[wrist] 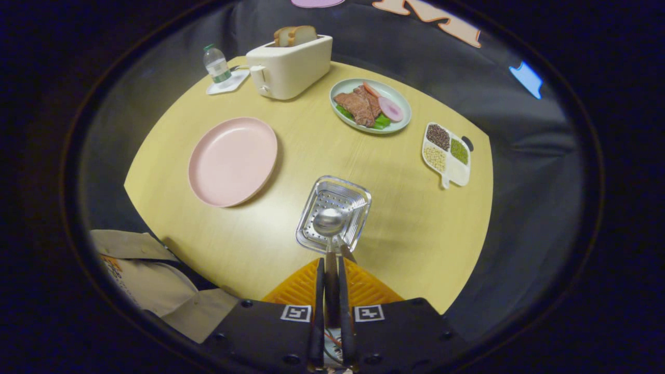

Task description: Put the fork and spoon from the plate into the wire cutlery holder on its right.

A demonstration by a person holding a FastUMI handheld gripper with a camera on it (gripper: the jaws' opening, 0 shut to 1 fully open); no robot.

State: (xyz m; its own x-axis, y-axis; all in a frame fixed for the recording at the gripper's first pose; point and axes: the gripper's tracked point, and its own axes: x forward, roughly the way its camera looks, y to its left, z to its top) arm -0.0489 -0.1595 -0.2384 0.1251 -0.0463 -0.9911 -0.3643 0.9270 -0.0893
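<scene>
Spoon (329, 222) clamped by handle in gripper (332, 259), fingers pressed tight on it, bowl end sticking out at 12 o'clock, long axis straight along fingers. Bowl hangs right over wire cutlery holder (358, 196). Pink plate (233, 161) sits at 10 o'clock, bare. Guessing drop straight in next.

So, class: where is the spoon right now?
In the gripper view, the spoon is held between the gripper's fingers, its bowl over the metal cutlery holder, right of the pink plate.

Light from above, bright on table (405, 218). Soft shadows beside pink plate (232, 160). Shiny glare on spoon (329, 221). Edges bent, dark.
</scene>
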